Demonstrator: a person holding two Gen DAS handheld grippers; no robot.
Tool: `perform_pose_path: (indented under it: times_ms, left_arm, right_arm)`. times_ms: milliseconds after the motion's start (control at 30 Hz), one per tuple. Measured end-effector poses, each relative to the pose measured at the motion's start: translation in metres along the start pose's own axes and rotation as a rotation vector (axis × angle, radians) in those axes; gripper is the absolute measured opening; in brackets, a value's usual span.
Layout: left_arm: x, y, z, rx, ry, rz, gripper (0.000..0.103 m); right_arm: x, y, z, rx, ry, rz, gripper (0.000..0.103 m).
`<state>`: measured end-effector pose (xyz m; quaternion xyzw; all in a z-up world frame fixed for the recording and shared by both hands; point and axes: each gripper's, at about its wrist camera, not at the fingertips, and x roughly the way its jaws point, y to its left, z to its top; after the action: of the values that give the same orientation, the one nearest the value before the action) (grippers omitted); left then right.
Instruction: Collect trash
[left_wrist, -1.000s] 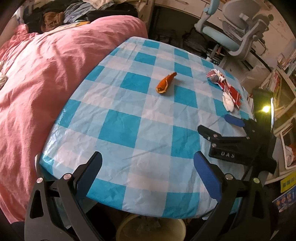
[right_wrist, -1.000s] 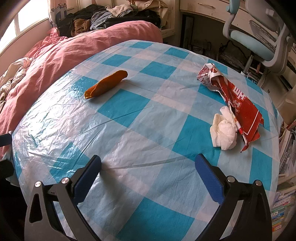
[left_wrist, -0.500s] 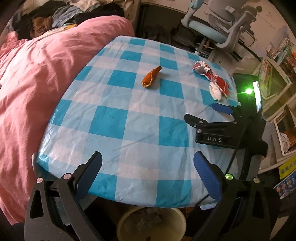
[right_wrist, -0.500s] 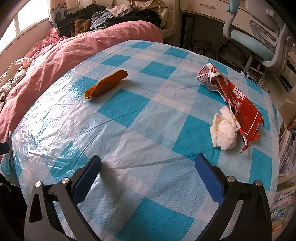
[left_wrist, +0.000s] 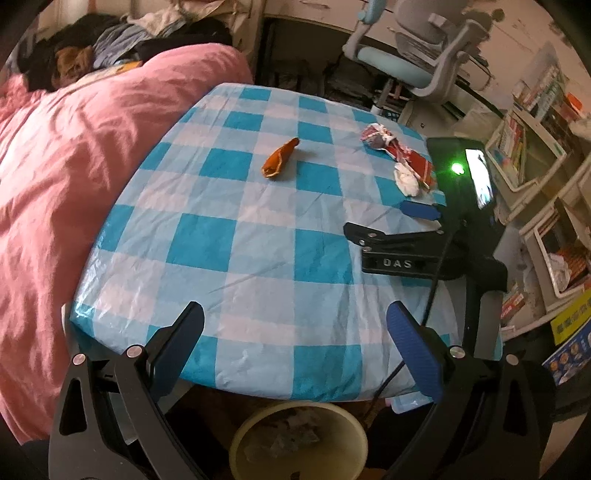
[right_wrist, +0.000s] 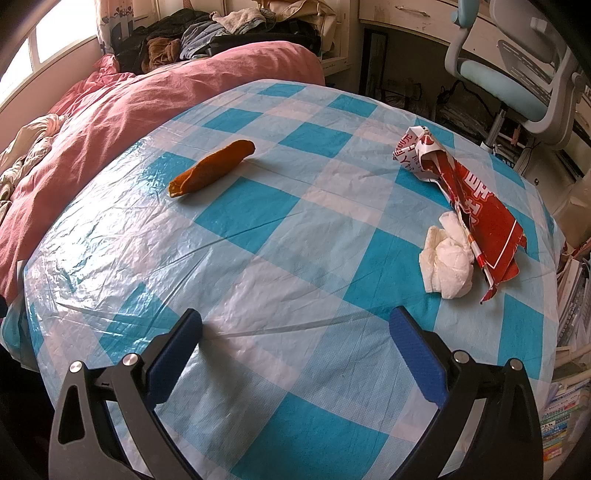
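Checkered table (right_wrist: 295, 258): tissue wad (right_wrist: 448, 264) beyond right jaws.

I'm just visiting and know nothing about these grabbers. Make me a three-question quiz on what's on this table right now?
1. How many pieces of trash lie on the checkered tablecloth?
2. True or false: the white crumpled tissue touches the red wrapper.
3. The right gripper is: A) open and empty, B) shut on the orange peel.

Key: 1) three; 2) true; 3) A.
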<state>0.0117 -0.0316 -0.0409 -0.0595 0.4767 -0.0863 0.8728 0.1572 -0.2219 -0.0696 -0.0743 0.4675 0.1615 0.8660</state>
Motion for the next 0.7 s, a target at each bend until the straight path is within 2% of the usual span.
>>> perform_pose_path:
  times_ms: [700]
  left_arm:
    - [0.0048, -0.0055, -0.0054, 0.012, 0.019, -0.003, 0.095]
  right_arm:
    - [-0.0003, -0.0002, -0.0001, 0.0, 0.0, 0.0, 0.097]
